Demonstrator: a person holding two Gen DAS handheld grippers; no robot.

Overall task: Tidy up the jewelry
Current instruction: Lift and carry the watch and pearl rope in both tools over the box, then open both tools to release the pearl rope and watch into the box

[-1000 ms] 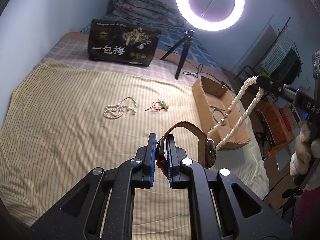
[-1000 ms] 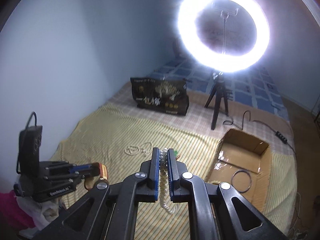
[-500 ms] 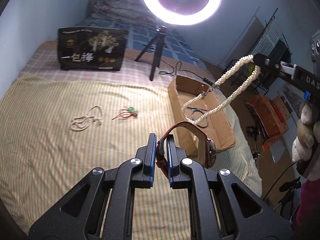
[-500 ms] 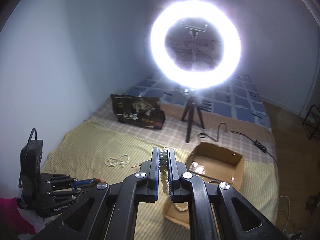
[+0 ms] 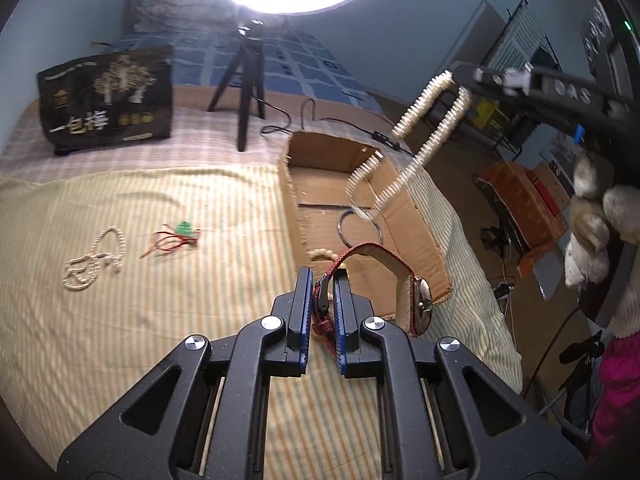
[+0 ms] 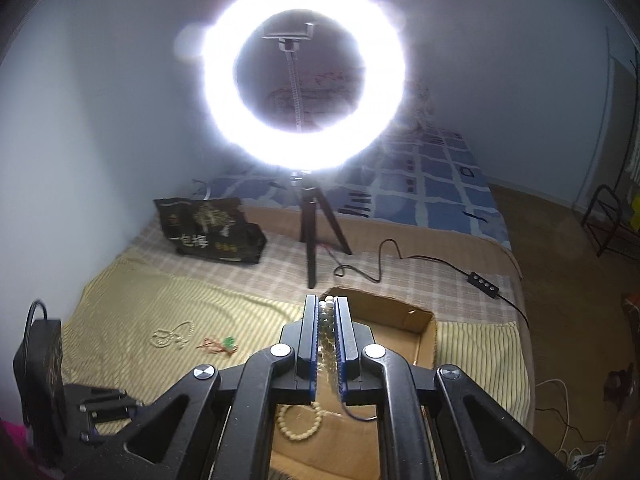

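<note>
Swinging over the open brown cardboard box (image 5: 404, 216) since a second ago, my right gripper (image 6: 328, 324) pinches the cream pearl necklace (image 5: 416, 120), seemingly ready to drop in, while my left gripper (image 5: 320, 296) clamps the red-strapped wristwatch (image 5: 416, 304) beside it.

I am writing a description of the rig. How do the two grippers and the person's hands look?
Both the left gripper and the right gripper have matte black frames, silver round screws and blue pads inside the fingers. White letters mark the right one's side. The right hand wears a fluffy cream glove beside a pink sleeve.
</note>
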